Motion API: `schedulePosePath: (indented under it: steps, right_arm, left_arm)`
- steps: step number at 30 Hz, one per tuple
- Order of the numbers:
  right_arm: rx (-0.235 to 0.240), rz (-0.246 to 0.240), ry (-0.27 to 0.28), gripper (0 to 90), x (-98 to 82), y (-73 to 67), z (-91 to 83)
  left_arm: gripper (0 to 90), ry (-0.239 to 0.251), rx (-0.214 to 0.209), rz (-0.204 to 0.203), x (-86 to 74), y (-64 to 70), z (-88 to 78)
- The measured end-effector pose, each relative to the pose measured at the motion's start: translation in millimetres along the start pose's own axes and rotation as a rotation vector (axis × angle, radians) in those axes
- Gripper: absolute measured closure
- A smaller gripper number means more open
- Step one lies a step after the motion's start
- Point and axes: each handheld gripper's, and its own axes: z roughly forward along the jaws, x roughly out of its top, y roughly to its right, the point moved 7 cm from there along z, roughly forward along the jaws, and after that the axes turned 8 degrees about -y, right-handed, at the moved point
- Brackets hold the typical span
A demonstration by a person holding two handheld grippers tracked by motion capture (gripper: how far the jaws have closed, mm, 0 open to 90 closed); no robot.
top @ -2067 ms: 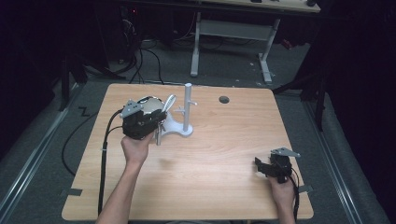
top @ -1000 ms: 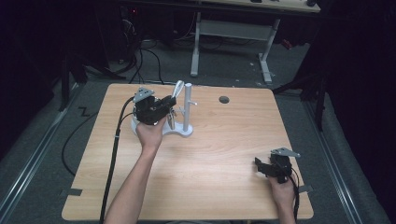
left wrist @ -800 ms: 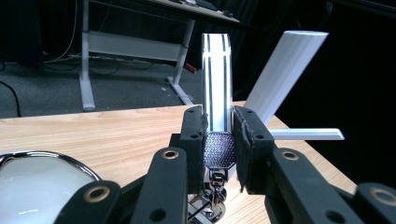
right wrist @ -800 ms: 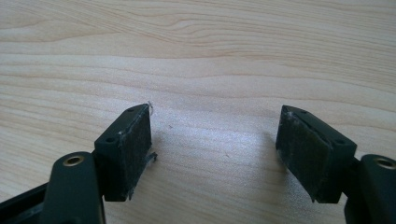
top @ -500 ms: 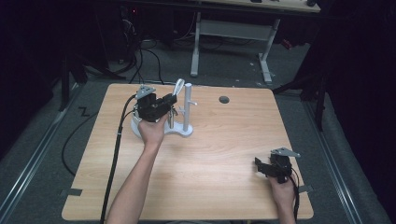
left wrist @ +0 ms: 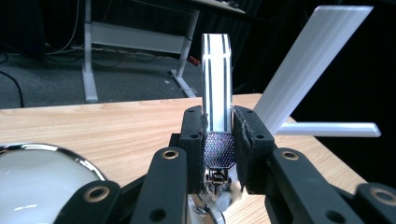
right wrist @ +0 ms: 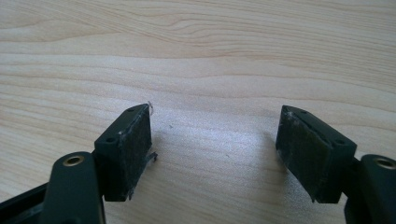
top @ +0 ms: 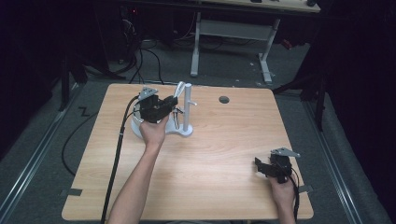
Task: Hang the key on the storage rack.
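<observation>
At far left of pale wood-grain worktop (top: 210, 154) | left hand-held gripper (left wrist: 218, 133) clamps flat glossy white strap (left wrist: 216, 86) beside white post stand (top: 187, 112) | right hand-held gripper (right wrist: 215, 144) near-right, jaws wide, empty.

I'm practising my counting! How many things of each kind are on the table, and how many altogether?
Tongs: 2 (left tongs, right tongs)
White stand: 1
Shiny metal piece, held in the left tongs: 1
Total: 4
</observation>
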Motion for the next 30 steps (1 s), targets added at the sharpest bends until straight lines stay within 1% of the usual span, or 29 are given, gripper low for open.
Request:
schedulePosePath:
  steps: [2,4,6,8,10,14,23,26,30]
  right_arm:
    - [0.0,0.0,0.0,27.0,0.0,0.0,0.0]
    - [0.0,0.0,0.0,27.0,0.0,0.0,0.0]
    - [0.0,0.0,0.0,27.0,0.0,0.0,0.0]
    - [0.0,0.0,0.0,27.0,-0.1,0.0,0.0]
    - [0.0,0.0,0.0,27.0,-0.1,-0.1,0.0]
    - [0.0,-0.001,0.0,27.0,0.0,0.0,0.0]
    - [0.0,0.0,0.0,27.0,-0.1,-0.1,0.0]
    - [0.0,0.0,0.0,27.0,-0.1,-0.1,0.0]
    - [0.0,0.0,-0.002,27.0,-0.1,-0.1,-0.1]
  left_arm:
    - [74.7,-0.008,0.005,0.018,-1.9,0.0,1.0]
    - [74.7,-0.01,0.009,0.024,-2.5,0.4,1.3]
    - [74.6,-0.023,0.017,0.034,-4.9,-0.5,2.5]
    - [74.6,-0.025,0.018,0.032,-5.7,-1.6,2.8]
    - [74.6,-0.028,0.014,0.02,-8.6,-4.4,3.4]
    - [74.5,-0.041,0.018,0.019,-12.0,-6.9,5.0]
    - [73.9,-0.047,-0.001,-0.002,-15.9,-9.3,4.9]
    - [71.4,-0.047,0.006,-0.022,-17.9,-13.5,3.4]
    - [69.3,-0.062,0.02,-0.02,-21.7,-17.3,1.0]
